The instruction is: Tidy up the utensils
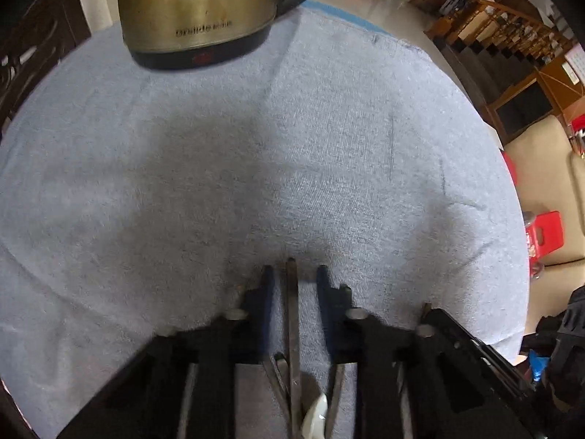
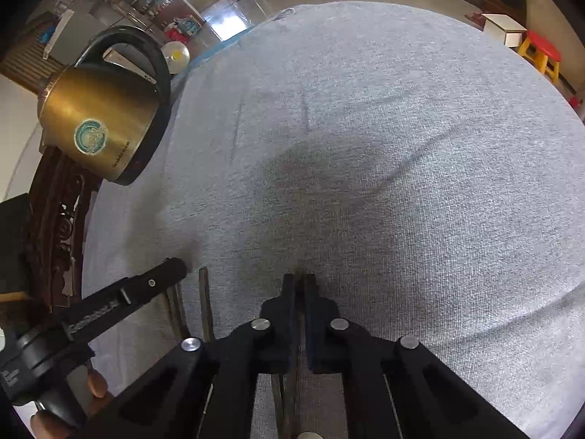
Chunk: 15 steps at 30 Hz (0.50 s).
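In the left wrist view my left gripper [image 1: 293, 270] is open over the grey cloth [image 1: 256, 146]. A dark chopstick [image 1: 292, 314] lies between its fingers without being clamped. More chopsticks [image 1: 276, 376] and a white spoon [image 1: 314, 417] lie below, near the bottom edge. In the right wrist view my right gripper [image 2: 299, 280] is shut on a thin dark chopstick [image 2: 300, 325] that runs back between the fingers. Two more chopsticks [image 2: 204, 303] lie to its left. The left gripper [image 2: 175, 267] reaches in from the lower left.
A brass electric kettle [image 1: 197, 11] with a black handle stands at the cloth's far edge; it also shows at the left in the right wrist view [image 2: 98, 124]. A carved dark wooden chair [image 2: 55, 219] is beside the table. A red stool [image 2: 544, 51] stands beyond the far right edge.
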{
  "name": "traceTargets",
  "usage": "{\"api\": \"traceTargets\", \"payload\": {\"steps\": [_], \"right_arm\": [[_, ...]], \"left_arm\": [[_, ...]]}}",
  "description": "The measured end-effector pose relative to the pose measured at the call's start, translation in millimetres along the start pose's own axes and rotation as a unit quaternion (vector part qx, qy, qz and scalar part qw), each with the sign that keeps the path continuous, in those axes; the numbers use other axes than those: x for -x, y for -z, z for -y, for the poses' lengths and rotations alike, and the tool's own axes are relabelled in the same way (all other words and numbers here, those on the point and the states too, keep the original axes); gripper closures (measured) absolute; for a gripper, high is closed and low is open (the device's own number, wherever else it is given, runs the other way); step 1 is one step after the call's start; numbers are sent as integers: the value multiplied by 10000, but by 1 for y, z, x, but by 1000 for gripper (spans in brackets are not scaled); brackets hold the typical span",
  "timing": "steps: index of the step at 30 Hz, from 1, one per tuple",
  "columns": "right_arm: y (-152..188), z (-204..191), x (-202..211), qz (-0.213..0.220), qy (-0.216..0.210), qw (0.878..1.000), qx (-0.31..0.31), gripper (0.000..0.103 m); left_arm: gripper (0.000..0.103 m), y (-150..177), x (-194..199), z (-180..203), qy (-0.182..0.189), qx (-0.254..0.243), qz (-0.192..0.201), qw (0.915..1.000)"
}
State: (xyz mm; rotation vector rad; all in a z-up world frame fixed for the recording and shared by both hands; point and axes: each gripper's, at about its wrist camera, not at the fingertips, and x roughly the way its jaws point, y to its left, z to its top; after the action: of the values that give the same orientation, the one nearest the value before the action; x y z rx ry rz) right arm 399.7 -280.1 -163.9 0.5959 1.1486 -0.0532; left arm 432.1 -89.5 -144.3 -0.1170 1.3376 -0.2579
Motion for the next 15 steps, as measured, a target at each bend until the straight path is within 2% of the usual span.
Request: {"api": "traceTargets", "payload": {"steps": [2,5,8,9,11,13,15], "right_arm": [[2,-2,5,39,-19,10000,-3,102],[4,4,20,212,-194,9996,6,102],[9,13,35,305,-179,9994,-29,102],[11,13,36,269,-157,9995,-56,98],[11,14,35,136,-241,9995,-172,98],[10,13,34,48,-205,9996,-177,85],[11,9,31,2,-238,9997,-108,80]], "left_arm": [[97,3,0,-3,59,-24,4,10000],[97,12,15,-8,117,-139,302,9994],[97,21,32,-9,98,-218,480,9986],[97,22,36,-9,82,-224,497,9985],[97,24,44,-10,168,-220,541,9981],[97,23,49,-12,157,-266,578,9978],[97,22,49,-12,138,-302,552,9979]]}}
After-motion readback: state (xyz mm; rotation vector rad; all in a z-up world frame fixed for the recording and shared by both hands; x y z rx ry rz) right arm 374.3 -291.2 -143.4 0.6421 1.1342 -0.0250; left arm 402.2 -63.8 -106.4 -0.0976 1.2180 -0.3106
